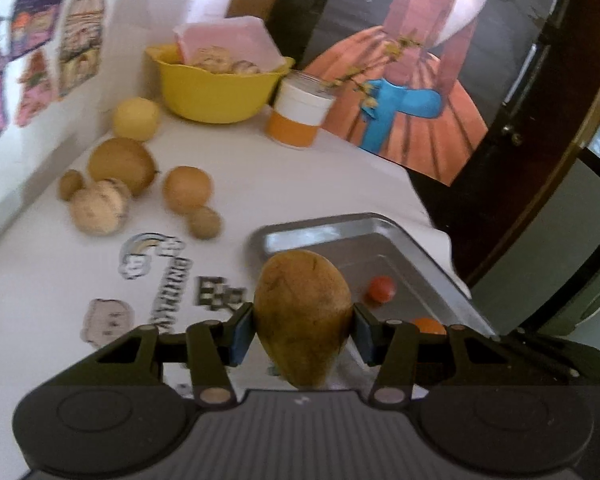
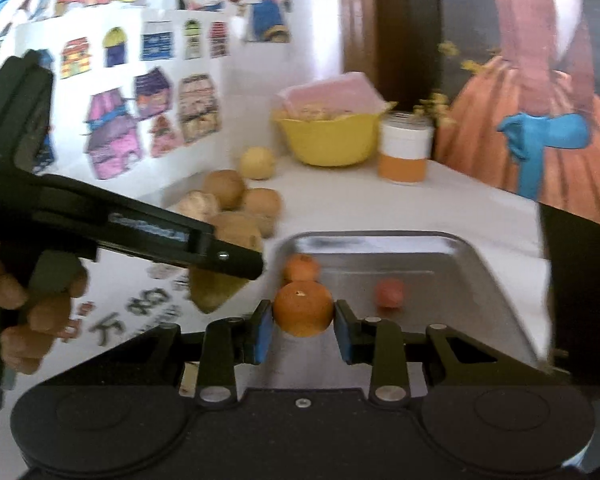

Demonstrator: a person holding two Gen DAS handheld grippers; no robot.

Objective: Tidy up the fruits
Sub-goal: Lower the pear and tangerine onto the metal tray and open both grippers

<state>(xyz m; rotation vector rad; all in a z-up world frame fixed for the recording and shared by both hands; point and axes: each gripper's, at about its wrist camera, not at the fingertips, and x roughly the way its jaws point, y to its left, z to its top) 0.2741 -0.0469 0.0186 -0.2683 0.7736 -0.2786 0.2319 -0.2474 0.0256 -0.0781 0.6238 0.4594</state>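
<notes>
The left gripper (image 1: pixel 303 326) has its fingers clamped on a brown, egg-shaped fruit (image 1: pixel 302 316), one blue pad on each flank, the narrow end pointing down toward the camera. It hangs just at the near-left corner of the metal tray (image 1: pixel 428 252), above the white worktop (image 1: pixel 260 176).

The right gripper (image 2: pixel 303 326) has its fingers closed on an orange (image 2: pixel 303 308) over the tray's near end. A second orange (image 2: pixel 300 267) lies just behind it in the tray, and a small reddish fruit (image 2: pixel 389 293) sits apart, toward the middle.

The tray's far half is bare. More brown fruits (image 1: pixel 120 164) cluster near the wall, well left of the tray, before a yellow bowl (image 1: pixel 216 92).
</notes>
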